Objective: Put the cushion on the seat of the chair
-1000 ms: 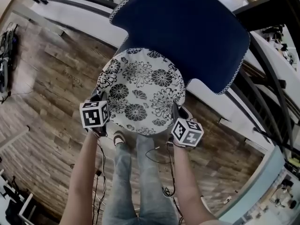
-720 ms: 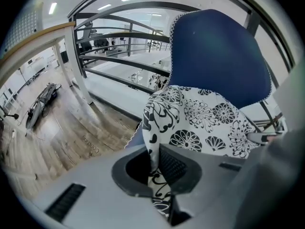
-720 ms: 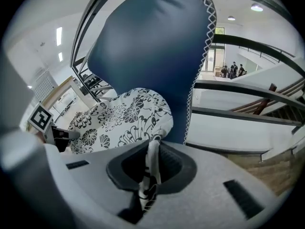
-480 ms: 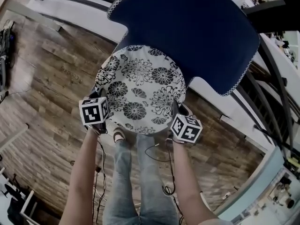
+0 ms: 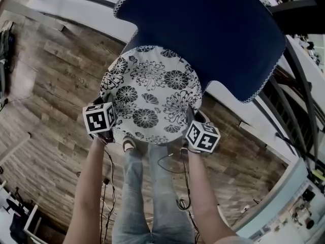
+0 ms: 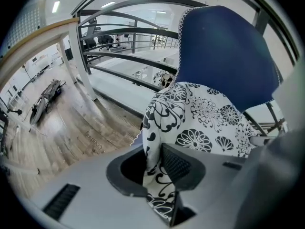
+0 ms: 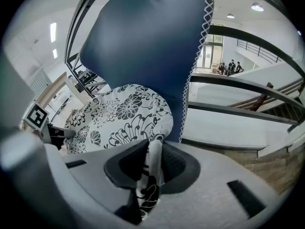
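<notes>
Jaws of the left gripper (image 6: 155, 173) and right gripper (image 7: 150, 163) are each clamped on opposite edges of the round black-and-white floral cushion (image 5: 150, 93), held level before the blue chair (image 5: 203, 29), hiding its seat.

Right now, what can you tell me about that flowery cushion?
The cushion is round, made of white fabric printed with black flowers. It looks soft and thin at the rim. The left tongs pinch its left edge and the right tongs its right edge, holding it spread out in front of the blue chair back. What lies under it cannot be seen.
</notes>
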